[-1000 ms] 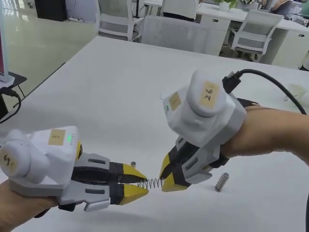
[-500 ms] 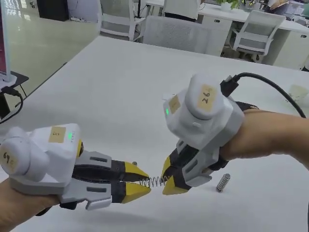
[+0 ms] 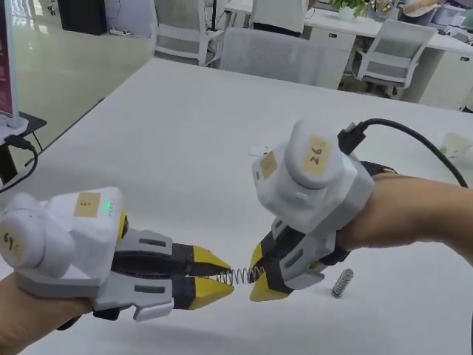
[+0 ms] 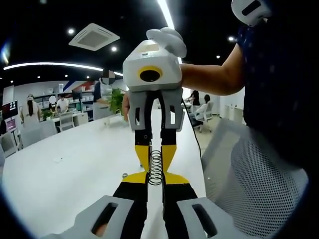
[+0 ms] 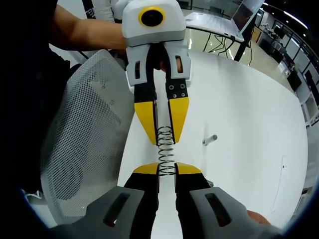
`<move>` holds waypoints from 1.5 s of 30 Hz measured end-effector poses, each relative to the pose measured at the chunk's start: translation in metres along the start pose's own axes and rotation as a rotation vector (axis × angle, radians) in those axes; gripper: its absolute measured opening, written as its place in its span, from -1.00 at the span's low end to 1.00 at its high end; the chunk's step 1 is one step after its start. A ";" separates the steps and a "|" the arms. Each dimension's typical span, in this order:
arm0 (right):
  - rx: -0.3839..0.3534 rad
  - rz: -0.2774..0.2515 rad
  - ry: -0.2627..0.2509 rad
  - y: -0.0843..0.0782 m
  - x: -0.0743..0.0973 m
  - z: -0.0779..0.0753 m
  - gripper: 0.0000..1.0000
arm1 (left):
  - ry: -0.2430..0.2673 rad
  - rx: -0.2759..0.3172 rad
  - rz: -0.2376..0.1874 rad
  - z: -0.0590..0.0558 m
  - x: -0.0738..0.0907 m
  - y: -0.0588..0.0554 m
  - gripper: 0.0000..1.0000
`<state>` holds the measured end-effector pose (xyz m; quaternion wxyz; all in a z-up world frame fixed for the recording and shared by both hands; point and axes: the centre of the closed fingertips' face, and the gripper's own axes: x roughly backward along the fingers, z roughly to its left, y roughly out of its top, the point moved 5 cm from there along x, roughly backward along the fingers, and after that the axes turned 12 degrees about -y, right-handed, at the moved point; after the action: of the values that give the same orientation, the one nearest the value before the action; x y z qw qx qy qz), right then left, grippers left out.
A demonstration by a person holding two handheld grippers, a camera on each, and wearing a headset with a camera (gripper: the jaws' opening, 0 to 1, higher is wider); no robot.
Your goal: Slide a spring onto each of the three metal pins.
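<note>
I have the spring (image 3: pixel 240 277) hanging above the counter (image 3: pixel 185 133); left claw (image 3: pixel 222 279) is clamped on one end, right claw (image 3: pixel 256 277) on the other, probably to hold it straight for threading; a pin (image 5: pixel 210 139) lies below; a second spring (image 3: pixel 341 282) lies near my right claw.

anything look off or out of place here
Slightly odd: one spring is pinched at both ends in mid-air, the left hand-held gripper on one end and the right hand-held gripper on the other. A second spring lies loose on its side on the table.
</note>
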<state>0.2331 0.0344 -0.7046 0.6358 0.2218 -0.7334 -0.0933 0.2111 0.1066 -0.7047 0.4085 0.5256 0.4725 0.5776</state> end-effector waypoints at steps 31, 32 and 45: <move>-0.008 -0.049 -0.010 0.026 0.017 0.002 -0.83 | -0.012 -0.009 0.018 -0.003 -0.008 -0.007 -0.95; -0.005 -0.051 -0.010 0.027 0.017 0.002 -0.83 | -0.012 -0.008 0.018 -0.003 -0.008 -0.007 -0.95; 0.021 -0.027 -0.012 0.031 0.017 0.001 -0.83 | -0.013 -0.003 0.007 -0.001 -0.011 -0.008 -0.95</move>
<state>0.2244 0.0542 -0.6765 0.6277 0.2378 -0.7350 -0.0955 0.2117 0.0978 -0.7146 0.4102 0.5305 0.4672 0.5762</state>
